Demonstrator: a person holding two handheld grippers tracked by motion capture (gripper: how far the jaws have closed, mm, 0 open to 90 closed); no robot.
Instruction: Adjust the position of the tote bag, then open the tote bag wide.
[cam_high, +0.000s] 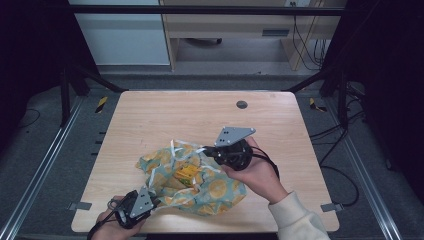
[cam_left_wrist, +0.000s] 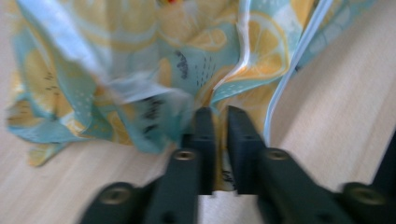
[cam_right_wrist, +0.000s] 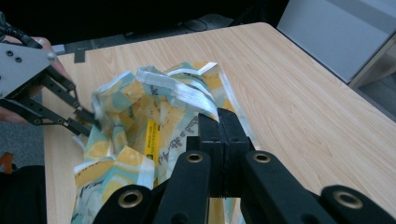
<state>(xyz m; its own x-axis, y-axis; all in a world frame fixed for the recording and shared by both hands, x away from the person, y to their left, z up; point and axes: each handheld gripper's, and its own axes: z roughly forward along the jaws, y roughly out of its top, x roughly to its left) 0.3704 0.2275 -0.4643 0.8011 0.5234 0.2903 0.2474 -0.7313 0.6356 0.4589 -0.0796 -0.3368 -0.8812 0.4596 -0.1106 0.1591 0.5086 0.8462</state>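
From the high view, I have my left gripper (cam_high: 152, 202) nearest me, at about 7 o'clock on the table (cam_high: 150, 115), its jaws closed down on the near edge of the lemon-print plastic bag (cam_high: 220, 192). In the left gripper view the two black jaws stand almost together with a strip of the bag's film pinched in the thin gap between them, the rest of the bag (cam_left_wrist: 140, 60) rumpled just beyond.

The bag lies crumpled a little nearer than the table's centre, spreading from 7 toward 4 o'clock. A small yellow packet (cam_high: 185, 175) shows through its open middle.

Farther on, at about 3 o'clock of the bag, my right gripper (cam_high: 207, 151) is clamped on the bag's white-edged rim. In the right gripper view its jaws meet flush on the film (cam_right_wrist: 182, 93), and the left gripper (cam_right_wrist: 86, 122) bites the far side at 9 o'clock.

Beyond, a grey round plug (cam_high: 241, 104) sits near the table's far edge at 12 o'clock.
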